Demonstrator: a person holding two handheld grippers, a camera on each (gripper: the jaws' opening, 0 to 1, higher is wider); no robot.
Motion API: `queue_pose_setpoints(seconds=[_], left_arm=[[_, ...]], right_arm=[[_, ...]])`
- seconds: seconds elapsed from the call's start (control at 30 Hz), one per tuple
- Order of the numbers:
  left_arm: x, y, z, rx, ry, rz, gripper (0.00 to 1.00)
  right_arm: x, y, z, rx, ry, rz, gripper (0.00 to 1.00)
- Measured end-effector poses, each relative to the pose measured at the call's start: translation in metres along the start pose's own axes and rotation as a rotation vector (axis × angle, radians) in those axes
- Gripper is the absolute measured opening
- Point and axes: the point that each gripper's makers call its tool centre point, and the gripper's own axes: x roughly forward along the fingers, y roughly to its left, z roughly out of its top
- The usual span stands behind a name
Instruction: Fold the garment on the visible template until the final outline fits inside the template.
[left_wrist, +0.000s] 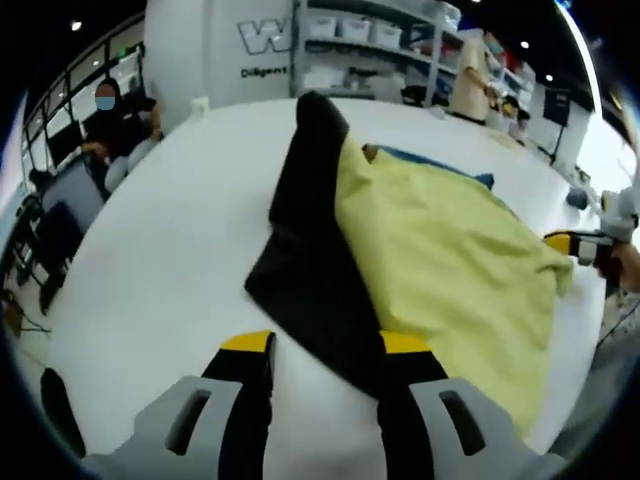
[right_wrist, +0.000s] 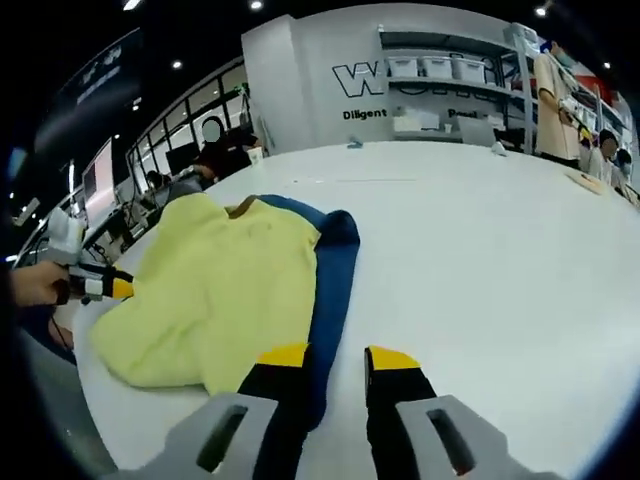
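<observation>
Yellow garment (left_wrist: 450, 260) spread on the white table (left_wrist: 170, 260), over a dark blue template (right_wrist: 335, 270).

In the left gripper view the template's edge looks black and rises in a fold along the garment's left side. The left gripper (left_wrist: 325, 345) is spread, its right jaw at that dark edge. The right gripper (right_wrist: 335, 355) is spread too, its left jaw over the template's near end. Shelves (right_wrist: 450, 85) stand far behind.

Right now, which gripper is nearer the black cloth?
Left. The left gripper is at the black cloth's corner; the right gripper sits across the yellow garment.
</observation>
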Motion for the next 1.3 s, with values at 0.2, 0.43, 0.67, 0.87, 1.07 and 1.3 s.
queue_pose_setpoints(seconds=[0.2,0.43,0.67,0.87,1.07,1.3], left_arm=[[0.003,0.002,0.001,0.027,-0.002,0.016,0.31],[0.004,0.0,0.002,0.034,-0.019,0.014,0.18],[0.005,0.002,0.002,0.004,-0.022,0.009,0.0],[0.004,0.006,0.001,0.013,-0.014,0.014,0.0],[-0.005,0.029,0.003,0.013,-0.009,0.054,0.0],[-0.015,0.073,0.018,0.037,-0.022,0.136,0.0]], right_arm=[[0.001,0.002,-0.005,0.034,0.006,0.011,0.0],[0.002,0.005,-0.004,0.042,0.004,0.022,0.0],[0.002,0.006,-0.004,0.051,0.007,0.028,0.0],[0.001,-0.004,0.005,0.016,0.008,0.015,0.0],[0.0,-0.02,0.028,-0.026,-0.02,-0.009,0.0],[0.006,-0.054,0.057,-0.105,-0.048,-0.059,0.0]])
